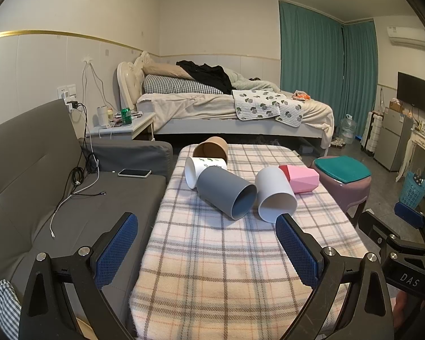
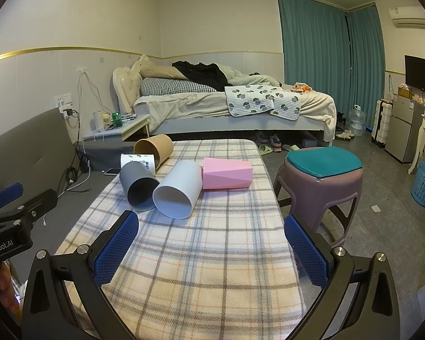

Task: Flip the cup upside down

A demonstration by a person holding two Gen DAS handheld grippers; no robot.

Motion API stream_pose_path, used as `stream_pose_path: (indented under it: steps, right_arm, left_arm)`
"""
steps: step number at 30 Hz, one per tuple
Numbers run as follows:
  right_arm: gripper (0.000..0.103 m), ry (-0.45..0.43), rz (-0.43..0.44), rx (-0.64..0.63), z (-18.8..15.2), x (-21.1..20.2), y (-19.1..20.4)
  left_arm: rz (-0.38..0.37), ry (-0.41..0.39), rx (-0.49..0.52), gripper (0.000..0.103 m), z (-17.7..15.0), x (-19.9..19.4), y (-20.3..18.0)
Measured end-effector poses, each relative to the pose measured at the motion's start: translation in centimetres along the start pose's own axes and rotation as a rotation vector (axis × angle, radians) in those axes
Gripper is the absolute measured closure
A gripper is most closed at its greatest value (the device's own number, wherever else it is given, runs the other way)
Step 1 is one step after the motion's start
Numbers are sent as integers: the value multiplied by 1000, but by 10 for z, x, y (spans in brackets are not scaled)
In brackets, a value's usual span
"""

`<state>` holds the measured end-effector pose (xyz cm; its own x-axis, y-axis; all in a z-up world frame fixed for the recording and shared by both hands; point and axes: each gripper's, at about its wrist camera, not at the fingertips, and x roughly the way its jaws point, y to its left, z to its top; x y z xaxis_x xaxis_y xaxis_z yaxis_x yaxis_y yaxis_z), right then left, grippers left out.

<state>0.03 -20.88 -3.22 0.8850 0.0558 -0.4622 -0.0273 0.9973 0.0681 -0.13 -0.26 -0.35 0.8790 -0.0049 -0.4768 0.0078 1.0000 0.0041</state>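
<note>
Several cups lie on their sides on a plaid-covered table (image 1: 226,269): a grey cup (image 1: 226,194), a white cup (image 1: 274,194), a pink faceted cup (image 1: 301,178), a white patterned paper cup (image 1: 201,170) and a brown paper cup (image 1: 211,148). They also show in the right wrist view: grey (image 2: 138,187), white (image 2: 177,189), pink (image 2: 226,176), brown (image 2: 154,148). My left gripper (image 1: 206,225) is open and empty, short of the cups. My right gripper (image 2: 212,226) is open and empty, near the white cup's mouth.
A grey sofa (image 1: 42,170) with a phone (image 1: 134,172) and cables lies left of the table. A purple stool (image 2: 323,181) with a teal cushion stands to the right. A bed (image 1: 226,107) and nightstand are behind.
</note>
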Motion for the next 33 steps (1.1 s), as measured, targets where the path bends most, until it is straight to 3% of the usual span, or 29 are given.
stream_pose_path:
  steps: [15,21,26,33]
  right_arm:
    - [0,7,10,-10,-3,2,4]
    - [0,17,51,-37,4,0,7]
    - [0,17,115,-93,20,4,13]
    - [0,36,205,-219,58,34,39]
  left_arm:
    - [0,3,2,2,-4,4,-1]
    - [7,1,-2,2,-2,4,0]
    - [35,8,-12,2,4,10,10]
    - [148,40,-47,2,26,31,46]
